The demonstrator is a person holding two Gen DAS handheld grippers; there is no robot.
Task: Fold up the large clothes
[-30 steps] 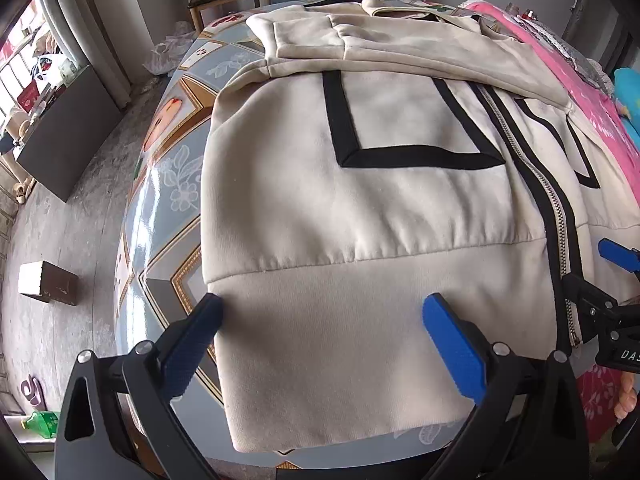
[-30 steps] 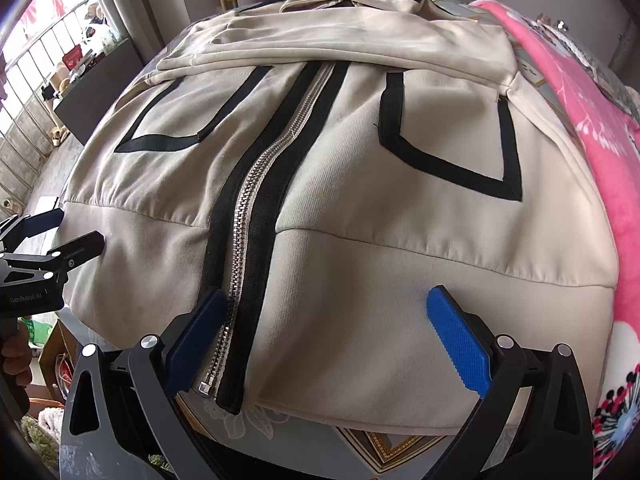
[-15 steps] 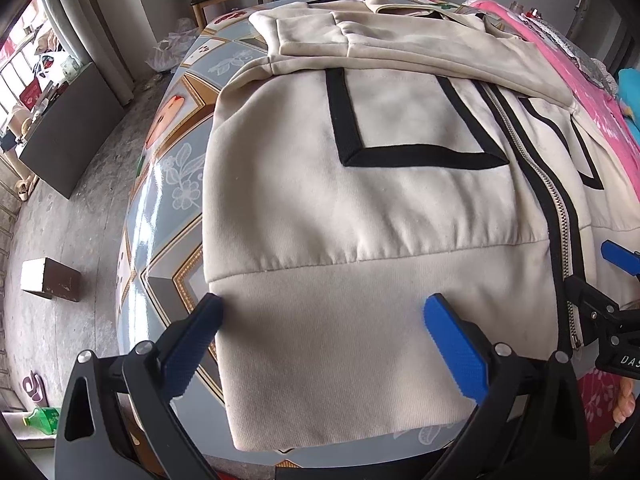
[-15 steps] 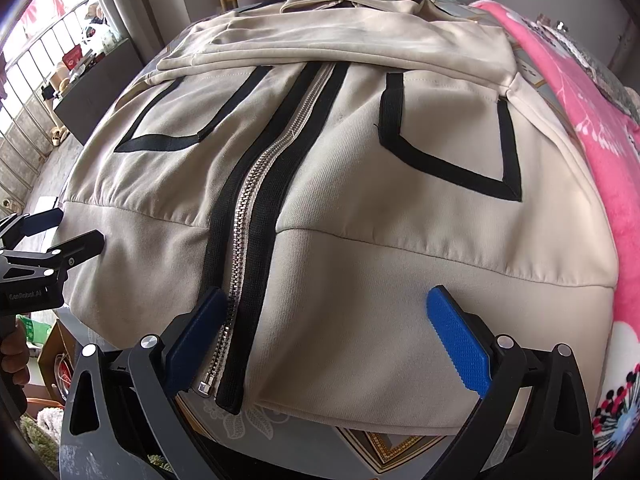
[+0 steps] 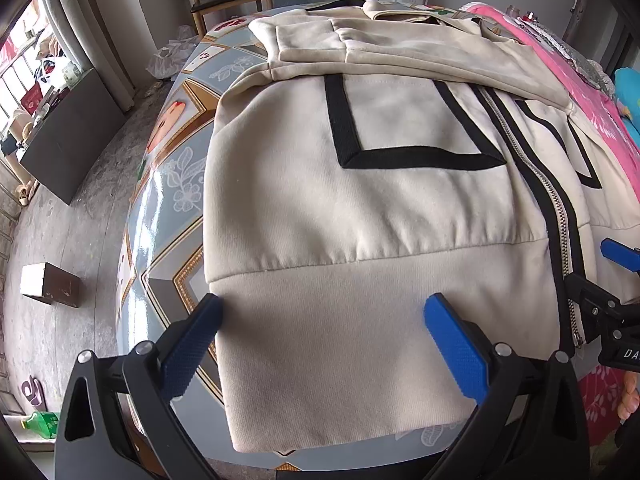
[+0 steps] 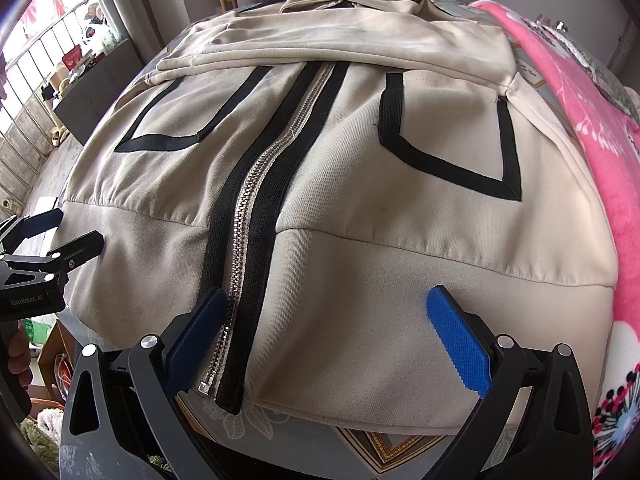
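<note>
nothing much shifting since before, both grippers, left gripper (image 5: 320,344) and right gripper (image 6: 324,336), hovering wide open and empty over jacket (image 5: 360,200) hem (image 6: 360,320), next needing clamps there for the bottom-up fold

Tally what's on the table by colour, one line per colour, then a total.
Beige: 1, the zip-up jacket lying flat with its sleeves folded across the chest
Pink: 1, the floral blanket along the jacket's right side
Total: 2

The open left gripper and right gripper are over the hem and not counted.
</note>
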